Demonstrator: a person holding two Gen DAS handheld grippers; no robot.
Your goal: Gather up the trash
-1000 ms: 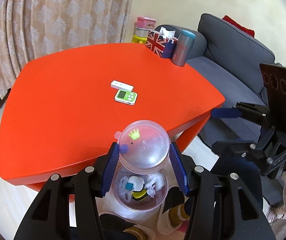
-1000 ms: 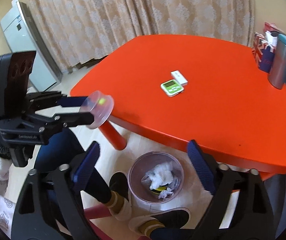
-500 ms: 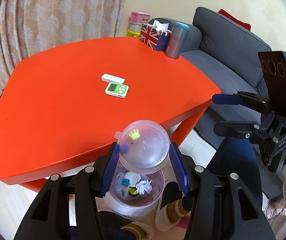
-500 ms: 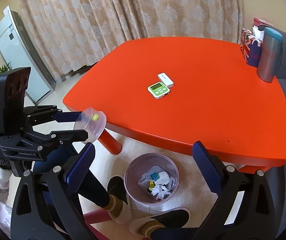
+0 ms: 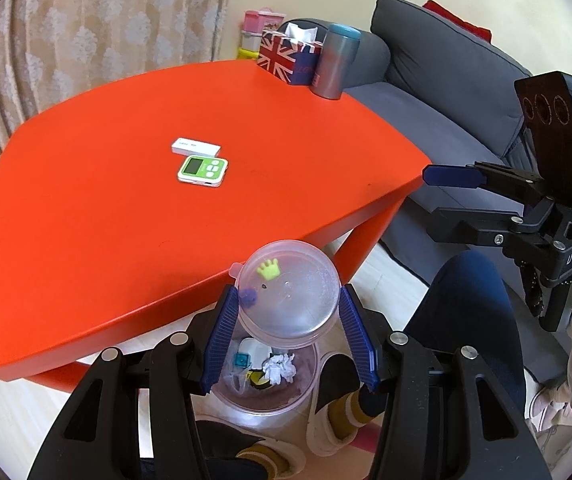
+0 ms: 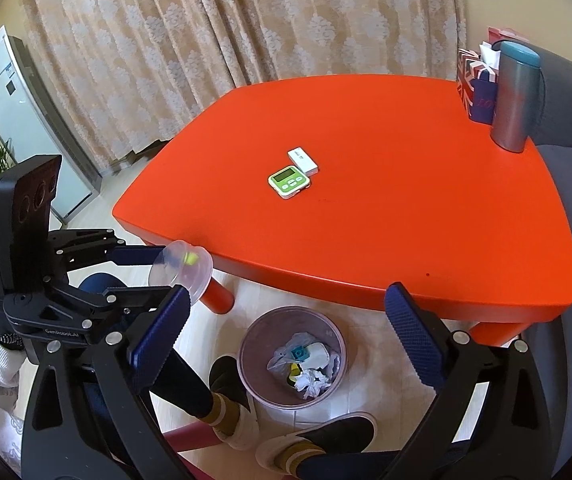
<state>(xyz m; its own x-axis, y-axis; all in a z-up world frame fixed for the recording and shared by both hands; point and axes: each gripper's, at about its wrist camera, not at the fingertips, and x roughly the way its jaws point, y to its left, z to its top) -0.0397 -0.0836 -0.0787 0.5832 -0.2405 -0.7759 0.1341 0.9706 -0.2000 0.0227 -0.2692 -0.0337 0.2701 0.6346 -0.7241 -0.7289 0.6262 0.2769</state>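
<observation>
Up close, clear plastic lid [image 5: 289,294], green crown sticker [image 5: 268,268], purple dot [image 5: 248,297].

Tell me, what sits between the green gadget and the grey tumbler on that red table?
Nothing: bare red tabletop between green timer and tumbler, seen in both wrist views.

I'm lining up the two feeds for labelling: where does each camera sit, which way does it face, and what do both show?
Left wrist: rides the left gripper, looking down-forward past its clear plastic cup to the trash bin; shows feet and a knee.
Right wrist: rides the open right gripper, looking down over the trash bin; shows legs, feet and a sleeve.
Shared: orange table, green timer, bin, each other's gripper.
</observation>
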